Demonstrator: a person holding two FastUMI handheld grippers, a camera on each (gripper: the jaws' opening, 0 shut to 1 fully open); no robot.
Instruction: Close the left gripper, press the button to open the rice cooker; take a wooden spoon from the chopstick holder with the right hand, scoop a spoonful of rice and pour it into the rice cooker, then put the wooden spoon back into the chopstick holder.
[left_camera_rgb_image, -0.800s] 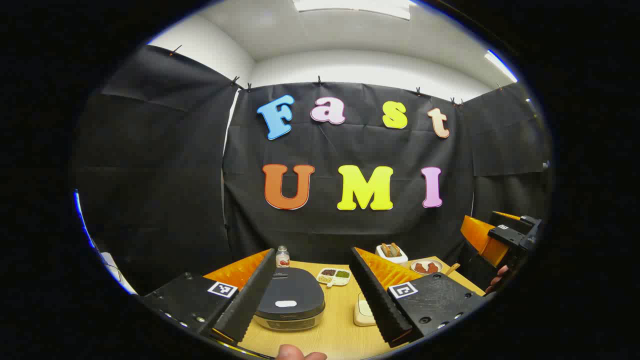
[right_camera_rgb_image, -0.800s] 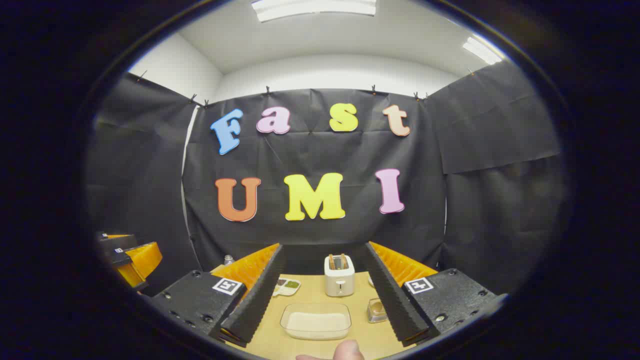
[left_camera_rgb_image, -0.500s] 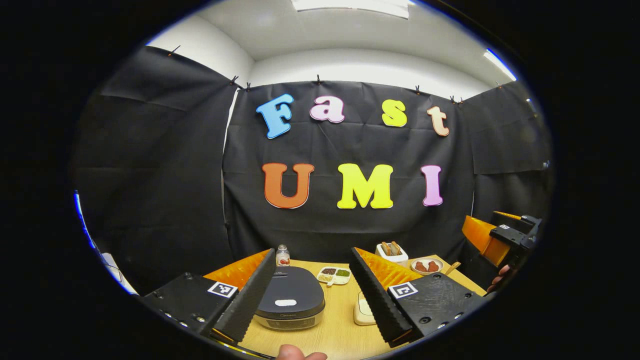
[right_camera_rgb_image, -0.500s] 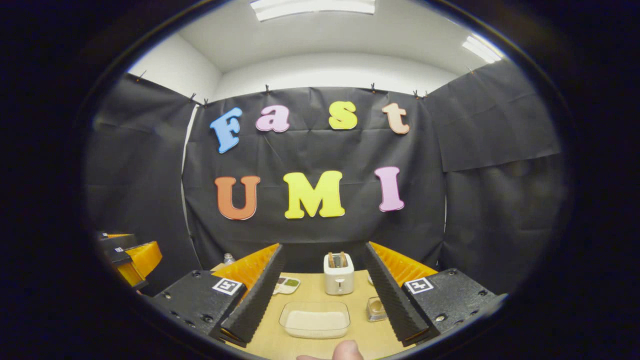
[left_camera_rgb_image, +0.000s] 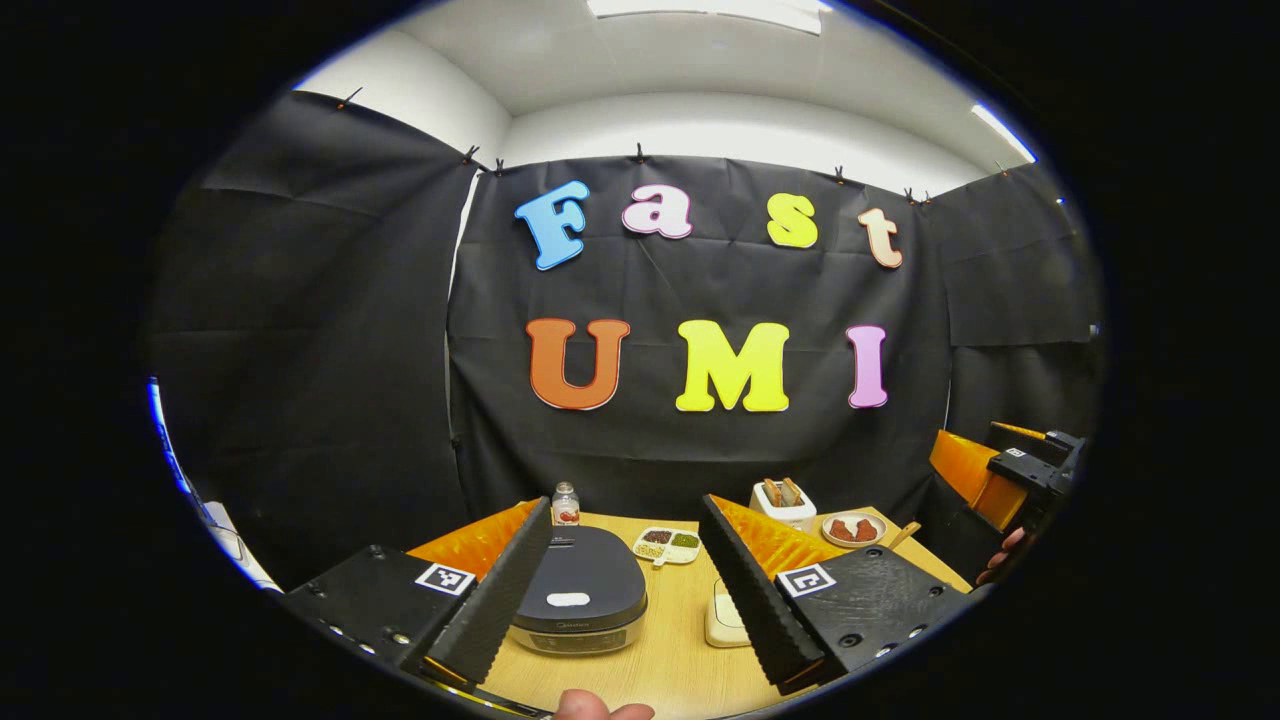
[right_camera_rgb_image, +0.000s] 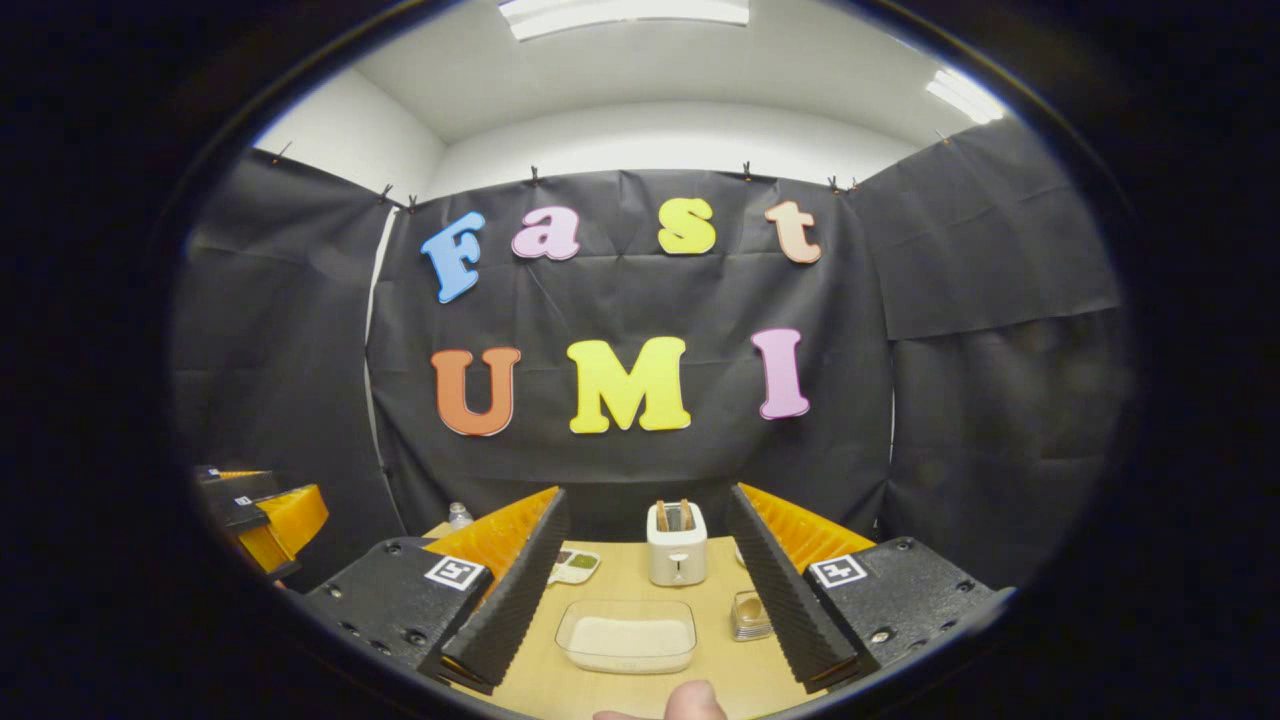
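A: Left gripper view, status of the left gripper?

B: Jaws spread wide, nothing between them, held above the tabletop. A fingertip of the holding hand shows at the bottom edge.

A: Location of the rice cooker?

B: On the tabletop, just ahead of the left finger, which covers its near left edge. Lid down. Its long axis runs away from the camera toward the booth wall; the pale button sits on the lid's near end, facing the gripper.

A: Items beyond it?

B: A small jar behind the cooker, a divided dish to its right, a toaster and a plate of food farther right. A pale object lies beside the right finger. The right gripper shows at the far right edge.

A: Right gripper view?

B: The right gripper is also spread wide and empty. Between its fingers lies a clear tray of rice, long axis crosswise. A small container, too small to tell as the chopstick holder, stands just right of it, touching the right finger's outline. The toaster stands behind, upright.
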